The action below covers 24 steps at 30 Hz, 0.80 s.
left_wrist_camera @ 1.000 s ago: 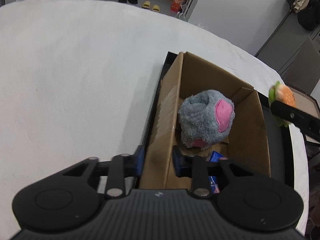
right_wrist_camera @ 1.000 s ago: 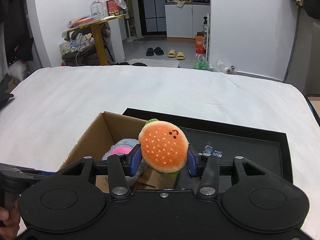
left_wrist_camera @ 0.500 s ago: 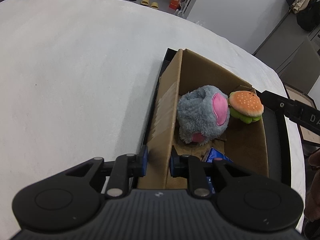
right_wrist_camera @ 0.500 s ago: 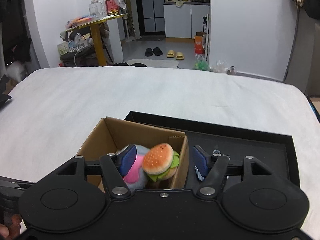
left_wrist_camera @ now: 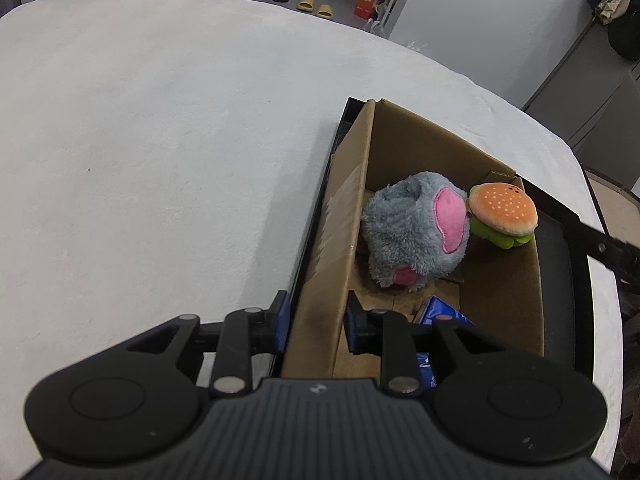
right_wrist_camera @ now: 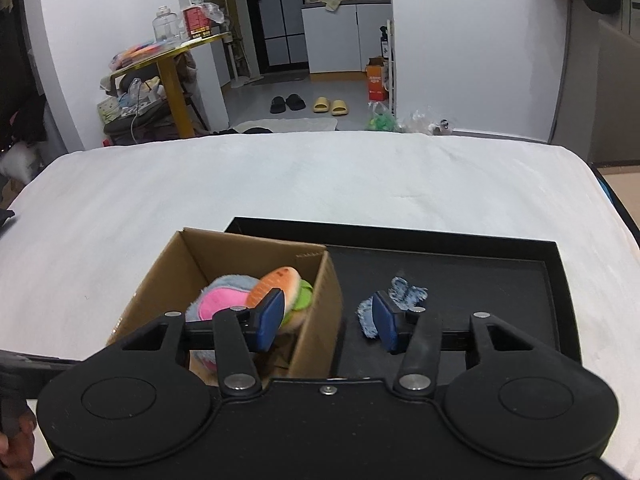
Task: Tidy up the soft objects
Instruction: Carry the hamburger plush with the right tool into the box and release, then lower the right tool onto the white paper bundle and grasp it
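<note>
Orange burger plush (left_wrist_camera: 502, 213): green-edged, inside cardboard box (left_wrist_camera: 325, 240), touching grey-pink plush (left_wrist_camera: 416, 236).
Left gripper (left_wrist_camera: 316, 320): clamps box wall.
Right gripper (right_wrist_camera: 326, 319): wide, empty.

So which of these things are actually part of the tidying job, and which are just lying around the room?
Part of the job:
- cardboard box, its wall clamped by the left gripper
- burger plush and grey plush, both inside it
- blue fabric scrap on the black tray
- right gripper, open and empty

Just lying about:
- slippers
- yellow side table
- orange carton
</note>
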Tool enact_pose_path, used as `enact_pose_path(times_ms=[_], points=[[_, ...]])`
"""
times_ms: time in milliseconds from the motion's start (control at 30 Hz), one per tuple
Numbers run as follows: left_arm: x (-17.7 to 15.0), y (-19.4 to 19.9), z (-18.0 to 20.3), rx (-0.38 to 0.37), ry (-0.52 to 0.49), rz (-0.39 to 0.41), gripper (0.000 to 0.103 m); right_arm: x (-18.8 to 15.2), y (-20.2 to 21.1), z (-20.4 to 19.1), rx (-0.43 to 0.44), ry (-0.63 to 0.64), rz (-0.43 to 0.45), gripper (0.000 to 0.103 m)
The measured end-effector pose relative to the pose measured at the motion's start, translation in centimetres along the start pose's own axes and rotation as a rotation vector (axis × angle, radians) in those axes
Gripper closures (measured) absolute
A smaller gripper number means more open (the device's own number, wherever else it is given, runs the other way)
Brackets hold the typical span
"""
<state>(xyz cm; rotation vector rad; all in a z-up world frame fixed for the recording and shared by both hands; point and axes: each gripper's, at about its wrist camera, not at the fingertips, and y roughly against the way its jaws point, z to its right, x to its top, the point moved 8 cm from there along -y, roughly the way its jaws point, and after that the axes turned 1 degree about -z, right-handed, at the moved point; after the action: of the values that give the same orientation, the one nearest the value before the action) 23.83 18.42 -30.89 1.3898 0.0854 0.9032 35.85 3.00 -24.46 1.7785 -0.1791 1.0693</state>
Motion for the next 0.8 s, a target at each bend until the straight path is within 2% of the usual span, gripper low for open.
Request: enact_pose_path(times_ms=[133, 300, 800], points=[[0.1, 0.3, 0.5, 0.020, -0.009, 0.016, 0.068, -0.7, 0.4, 1.1, 0.003, -0.017, -0.015, 0.054], [0.3, 0.6, 1.2, 0.044, -0.019, 0.028, 0.052, -2.2, 0.8, 2.6, 0.009, -0.024, -0.061, 0.054], [-0.3, 1.0, 3.0, 0.123, -0.068, 0.041, 0.027, -7.4, 1.6, 6.9, 0.014, -0.055, -0.211, 0.051]])
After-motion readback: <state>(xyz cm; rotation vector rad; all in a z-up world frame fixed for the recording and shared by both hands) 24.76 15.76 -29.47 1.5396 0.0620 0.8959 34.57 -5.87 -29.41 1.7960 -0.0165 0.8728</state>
